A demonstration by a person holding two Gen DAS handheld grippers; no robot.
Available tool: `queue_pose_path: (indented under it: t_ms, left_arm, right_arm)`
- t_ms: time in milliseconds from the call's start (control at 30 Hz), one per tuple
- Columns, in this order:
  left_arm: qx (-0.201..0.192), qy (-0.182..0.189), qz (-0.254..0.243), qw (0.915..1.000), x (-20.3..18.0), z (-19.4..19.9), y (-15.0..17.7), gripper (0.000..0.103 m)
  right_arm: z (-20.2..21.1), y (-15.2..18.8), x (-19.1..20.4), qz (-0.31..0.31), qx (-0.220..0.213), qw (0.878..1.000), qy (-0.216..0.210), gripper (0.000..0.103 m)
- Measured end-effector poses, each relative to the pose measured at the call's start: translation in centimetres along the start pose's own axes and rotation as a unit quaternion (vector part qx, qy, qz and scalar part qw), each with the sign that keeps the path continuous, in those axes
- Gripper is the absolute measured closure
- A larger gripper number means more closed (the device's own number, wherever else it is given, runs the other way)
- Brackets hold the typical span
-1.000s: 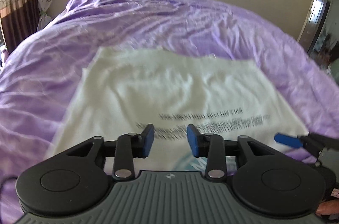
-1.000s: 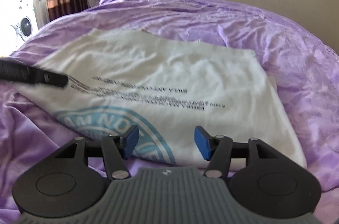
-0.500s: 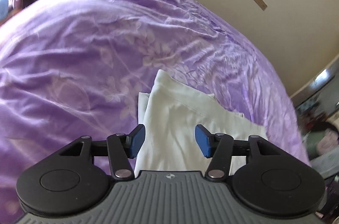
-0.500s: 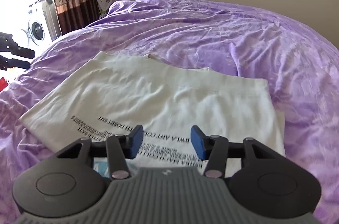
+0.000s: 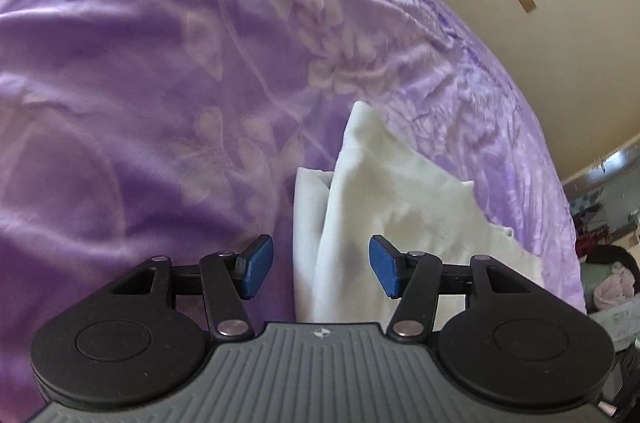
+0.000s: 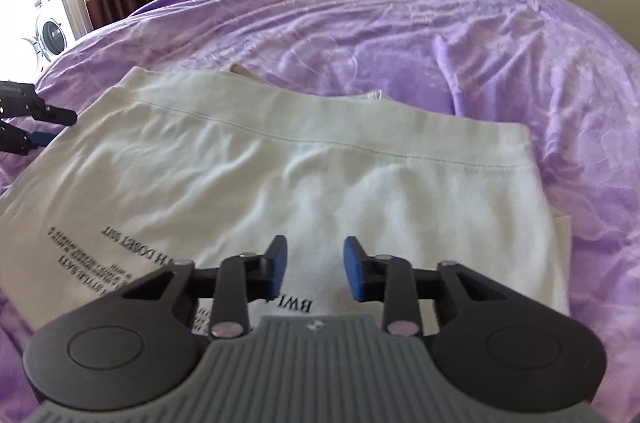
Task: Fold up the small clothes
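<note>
**Right wrist view: your jaws closing over the shirt**

Your right gripper (image 6: 316, 265) is closing, pads apart above the white shirt (image 6: 280, 175) on the purple bedspread (image 6: 400, 23). Your left gripper (image 5: 318, 269) stands wide, the shirt's corner between and beyond its jaws, ungripped.

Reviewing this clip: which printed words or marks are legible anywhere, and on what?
"BWI": upside-down black print on the white T-shirt, partly hidden behind the right hand-held gripper.
"H DOESN'T": uncertain, same shirt, blurred.
Smaller lines below: too blurred to read.
Left wrist view: no text.
</note>
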State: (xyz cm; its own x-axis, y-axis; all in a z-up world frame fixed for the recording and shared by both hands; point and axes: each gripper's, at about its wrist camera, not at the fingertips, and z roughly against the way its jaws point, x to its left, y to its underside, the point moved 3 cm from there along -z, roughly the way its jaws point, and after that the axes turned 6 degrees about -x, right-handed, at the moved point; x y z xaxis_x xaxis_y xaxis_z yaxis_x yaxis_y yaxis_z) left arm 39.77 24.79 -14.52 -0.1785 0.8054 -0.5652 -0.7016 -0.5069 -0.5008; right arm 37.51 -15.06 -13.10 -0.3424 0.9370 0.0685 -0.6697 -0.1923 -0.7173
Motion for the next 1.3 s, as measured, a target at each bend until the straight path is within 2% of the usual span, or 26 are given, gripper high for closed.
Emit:
queue_pose_path:
  t_ms: [100, 133, 200, 267, 300, 333, 467, 600, 700, 867, 1000, 1167, 1300]
  left_arm:
    - [-0.002, 0.009, -0.010, 0.9999, 0.3, -0.6, -0.2, 0.039]
    - [-0.003, 0.012, -0.010, 0.9999, 0.4, -0.7, -0.3, 0.041]
    - [-0.009, 0.013, -0.011, 0.9998, 0.5, -0.9, -0.4, 0.050]
    - [-0.013, 0.009, -0.009, 0.9998, 0.5, -1.0, -0.4, 0.064]
    - [-0.016, 0.014, -0.009, 0.9997, 0.4, -1.0, -0.3, 0.065]
    - [-0.020, 0.017, -0.012, 0.9996, 0.2, -1.0, -0.3, 0.072]
    - [-0.029, 0.024, -0.030, 0.9989, -0.6, -1.3, -0.3, 0.088]
    - [-0.046, 0.030, -0.037, 0.9978, -1.4, -0.6, -0.2, 0.092]
    - [-0.053, 0.032, -0.042, 0.9972, -2.5, 0.1, -0.5, 0.094]
    - [-0.061, 0.003, -0.086, 0.9944, -6.5, 1.9, -0.8, 0.094]
    - [-0.065, -0.031, -0.144, 0.9870, -11.7, 3.4, -0.3, 0.094]
    - [-0.064, -0.045, -0.211, 0.9744, -19.9, 5.1, 1.3, 0.094]
    - [-0.037, -0.049, -0.251, 0.9661, -26.7, 4.6, 3.5, 0.095]
  right_arm:
    - [-1.6, -0.5, -0.3, -0.004, -0.001, 1.000, -0.013, 0.088]
    - [-2.3, -1.0, -0.2, -0.001, -0.001, 1.000, -0.016, 0.093]
    - [-3.7, -1.9, 0.2, 0.002, 0.000, 1.000, -0.022, 0.096]
    - [-5.3, -3.3, 0.6, 0.004, -0.006, 1.000, -0.023, 0.099]
    - [-6.2, -4.0, 0.6, 0.001, -0.008, 1.000, -0.024, 0.101]
    - [-7.2, -4.7, 0.7, -0.004, -0.011, 1.000, -0.024, 0.103]
    - [-10.4, -6.4, 0.6, -0.007, -0.022, 1.000, -0.009, 0.103]
    - [-12.7, -7.4, 0.7, -0.002, -0.020, 1.000, 0.000, 0.103]
    - [-12.9, -7.5, 0.6, -0.006, -0.018, 1.000, -0.001, 0.103]
    - [-9.3, -7.2, -0.1, -0.024, -0.016, 0.999, -0.019, 0.103]
    - [-4.7, -6.0, -1.4, -0.030, -0.013, 0.999, -0.017, 0.103]
    - [1.8, -3.9, -5.1, -0.042, -0.028, 0.999, 0.019, 0.103]
    - [6.6, -0.7, -9.0, -0.080, -0.044, 0.995, 0.049, 0.103]
